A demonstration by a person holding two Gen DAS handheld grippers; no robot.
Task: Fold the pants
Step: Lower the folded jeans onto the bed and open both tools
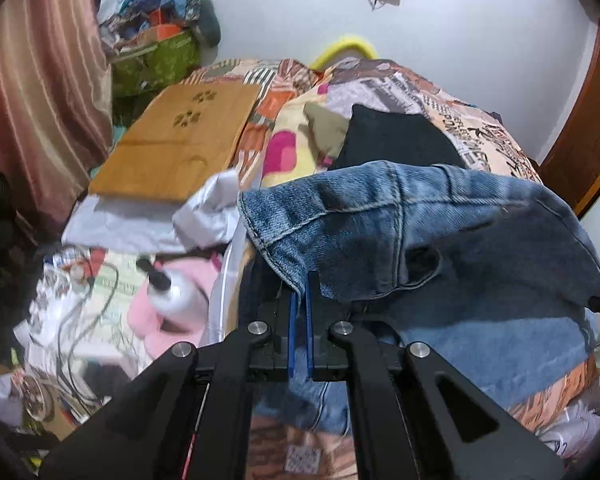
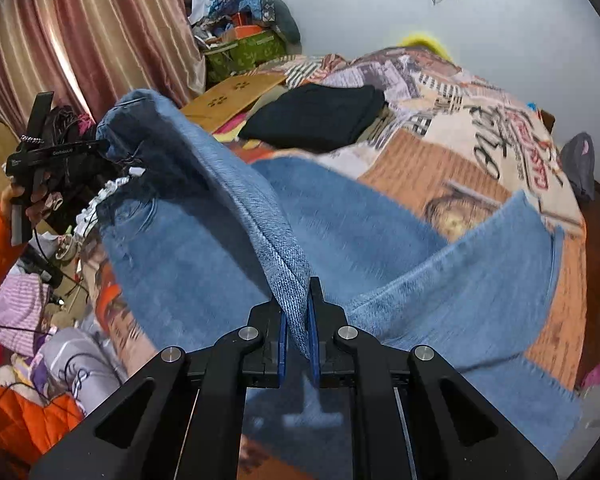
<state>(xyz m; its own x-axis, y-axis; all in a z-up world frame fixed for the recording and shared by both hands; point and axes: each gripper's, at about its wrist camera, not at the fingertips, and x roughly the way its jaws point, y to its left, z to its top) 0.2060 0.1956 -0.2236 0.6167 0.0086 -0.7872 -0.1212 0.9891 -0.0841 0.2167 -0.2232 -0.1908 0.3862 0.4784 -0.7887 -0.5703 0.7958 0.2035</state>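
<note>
Both grippers are clamping the blue jeans (image 2: 228, 216): left gripper (image 1: 300, 292) pinching a stitched edge, right gripper (image 2: 298, 312) pinching a fold. Denim is hanging stretched between them above the patterned bedspread (image 2: 480, 152), long axis running gripper to gripper; remaining fabric lies ahead.

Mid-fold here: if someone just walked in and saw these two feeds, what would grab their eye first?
The blue jeans, lifted off the patterned bedspread and filling both views. Each gripper is clamped on denim: the left gripper at a stitched hem, the right gripper on a folded edge. Behind them, folded black trousers lie on the bed.
</note>
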